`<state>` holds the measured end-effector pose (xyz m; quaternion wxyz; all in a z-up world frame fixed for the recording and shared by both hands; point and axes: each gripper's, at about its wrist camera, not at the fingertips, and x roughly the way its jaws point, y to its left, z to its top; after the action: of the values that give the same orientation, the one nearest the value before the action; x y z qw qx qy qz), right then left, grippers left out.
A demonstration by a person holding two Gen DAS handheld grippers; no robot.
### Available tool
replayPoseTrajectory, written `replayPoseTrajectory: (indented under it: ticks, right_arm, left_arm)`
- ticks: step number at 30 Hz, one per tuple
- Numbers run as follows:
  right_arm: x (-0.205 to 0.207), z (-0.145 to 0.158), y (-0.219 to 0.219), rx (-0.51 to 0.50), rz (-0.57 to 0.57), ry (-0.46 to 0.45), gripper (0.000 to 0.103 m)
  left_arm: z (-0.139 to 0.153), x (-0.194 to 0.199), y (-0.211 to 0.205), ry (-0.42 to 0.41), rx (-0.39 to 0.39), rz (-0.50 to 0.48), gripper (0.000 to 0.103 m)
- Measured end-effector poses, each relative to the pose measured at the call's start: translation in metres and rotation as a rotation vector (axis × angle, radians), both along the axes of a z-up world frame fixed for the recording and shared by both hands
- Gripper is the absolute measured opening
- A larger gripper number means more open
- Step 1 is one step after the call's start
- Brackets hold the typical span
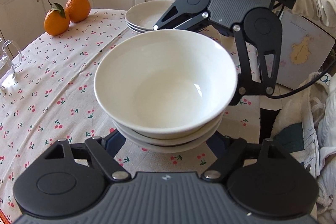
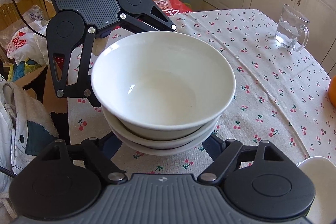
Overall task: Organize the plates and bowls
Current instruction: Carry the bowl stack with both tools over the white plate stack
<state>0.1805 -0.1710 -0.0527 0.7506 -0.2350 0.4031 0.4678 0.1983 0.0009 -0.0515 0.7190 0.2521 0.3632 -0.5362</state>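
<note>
Three white bowls [image 1: 166, 85] sit nested in one stack on the cherry-print surface [image 1: 52, 85], glossy, plain and empty, the top one deep with a flared rim. Left tongs [image 1: 166, 147] reach in from one side and right tongs [image 2: 166, 148] from the opposite side, each straddling the bottom of the stack; fingertips are hidden under the bowls, so I cannot tell whether either pair grips. Behind stand stacked plates [image 1: 147, 16], two oranges [image 1: 67, 13] and a glass mug [image 2: 292, 28].
</note>
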Motion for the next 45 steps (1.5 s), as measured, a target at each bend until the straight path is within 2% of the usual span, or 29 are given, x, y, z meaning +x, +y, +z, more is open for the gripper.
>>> replayPoseTrajectory:
  ticks: [9,20,32,38,45]
  right_arm:
    - [-0.001,0.002,-0.002,0.0,-0.01,0.01,0.086]
    - [-0.004,0.022,-0.026,0.014,-0.023,-0.022,0.086]
    - [0.0,0.053,-0.093,0.003,-0.109,-0.12,0.086]
    - [0.006,0.054,-0.135,-0.023,-0.201,-0.141,0.086]
    - [0.019,0.041,-0.177,-0.033,-0.301,-0.126,0.086]
  left_arm:
    - [0.001,-0.005,-0.001,-0.017,-0.007,0.007,0.082]
    - [0.024,-0.005,-0.03,-0.045,-0.02,0.0,0.082]
    - [0.044,0.023,-0.101,-0.128,-0.063,-0.082,0.082]
    - [0.033,0.046,-0.147,-0.132,-0.081,-0.147,0.083]
    - [0.018,0.065,-0.185,-0.114,-0.074,-0.193,0.082]
